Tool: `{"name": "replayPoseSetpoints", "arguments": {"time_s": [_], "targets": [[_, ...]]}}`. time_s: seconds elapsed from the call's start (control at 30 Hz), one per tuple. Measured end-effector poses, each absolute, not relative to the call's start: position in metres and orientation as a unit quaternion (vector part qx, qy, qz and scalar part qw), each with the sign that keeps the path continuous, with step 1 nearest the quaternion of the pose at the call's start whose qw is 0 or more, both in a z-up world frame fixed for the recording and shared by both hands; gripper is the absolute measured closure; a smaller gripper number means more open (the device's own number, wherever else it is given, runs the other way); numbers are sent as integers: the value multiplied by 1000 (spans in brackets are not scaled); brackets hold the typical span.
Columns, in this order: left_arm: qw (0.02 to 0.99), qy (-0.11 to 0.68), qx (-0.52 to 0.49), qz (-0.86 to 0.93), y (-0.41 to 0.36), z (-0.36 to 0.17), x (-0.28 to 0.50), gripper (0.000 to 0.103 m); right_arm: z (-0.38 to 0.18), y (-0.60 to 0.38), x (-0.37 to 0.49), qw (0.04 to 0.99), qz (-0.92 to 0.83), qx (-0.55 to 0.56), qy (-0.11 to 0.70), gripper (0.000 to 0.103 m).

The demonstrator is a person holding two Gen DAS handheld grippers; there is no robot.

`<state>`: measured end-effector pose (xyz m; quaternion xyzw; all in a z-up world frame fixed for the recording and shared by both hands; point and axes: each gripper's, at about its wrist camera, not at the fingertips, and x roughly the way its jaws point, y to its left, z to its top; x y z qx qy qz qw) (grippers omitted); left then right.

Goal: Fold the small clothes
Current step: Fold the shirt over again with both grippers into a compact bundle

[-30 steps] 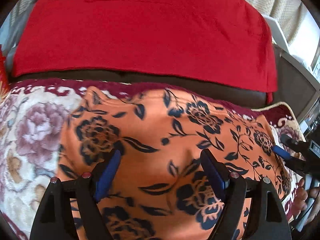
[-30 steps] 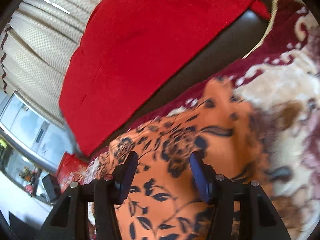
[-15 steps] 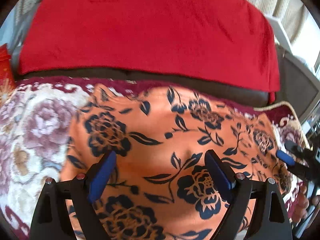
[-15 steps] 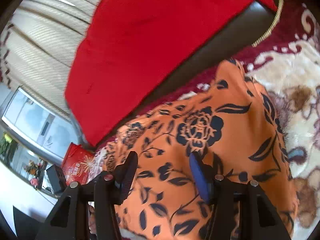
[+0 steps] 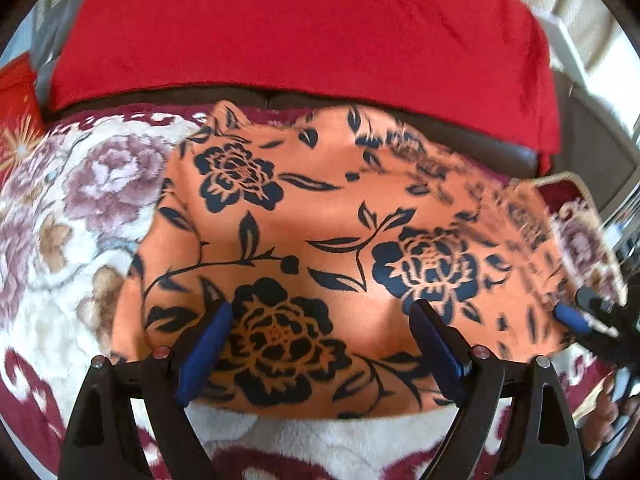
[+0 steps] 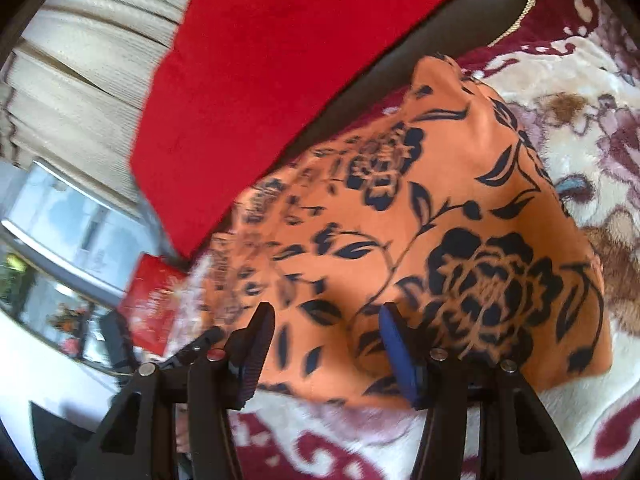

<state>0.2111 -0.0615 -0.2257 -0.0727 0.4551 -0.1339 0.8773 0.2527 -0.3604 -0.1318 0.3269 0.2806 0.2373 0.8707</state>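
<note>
An orange garment with a dark floral print (image 5: 328, 236) lies spread flat on a floral blanket (image 5: 80, 216); it also shows in the right wrist view (image 6: 460, 216). My left gripper (image 5: 320, 316) is open and empty, hovering over the garment's near edge. My right gripper (image 6: 326, 320) is open and empty, over the garment's near edge toward its right end. The right gripper's blue-tipped fingers (image 5: 572, 318) show at the right edge of the left wrist view.
A red cloth (image 5: 304, 24) drapes over the dark sofa back (image 5: 480, 136) behind the garment; it also shows in the right wrist view (image 6: 280, 60). Cream curtains (image 6: 80, 52) and a window are beyond. A red box (image 6: 154, 304) sits past the sofa.
Both grippers have pulled back toward me from over the garment's middle to its near edge. More of the garment and the blanket in front of it now shows. Both stayed open.
</note>
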Motion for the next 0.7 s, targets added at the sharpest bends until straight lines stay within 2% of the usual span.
{"name": "replayPoseSetpoints", "arguments": {"time_s": [0.07,0.13,0.37,0.7], "targets": [[879,445,-101,-139,-47,-222,197,13,-133,-365,239,871,244,336,262,42],[877,441,-131,-140,-34,-224,185,13,-138,-369,225,867,253,349,249,34],[849,448,-238,-147,3,-250,161,13,-171,-379,189,843,257,397,256,34],[797,482,-339,-131,10,-279,178,13,-195,-393,204,818,236,452,265,33]]}}
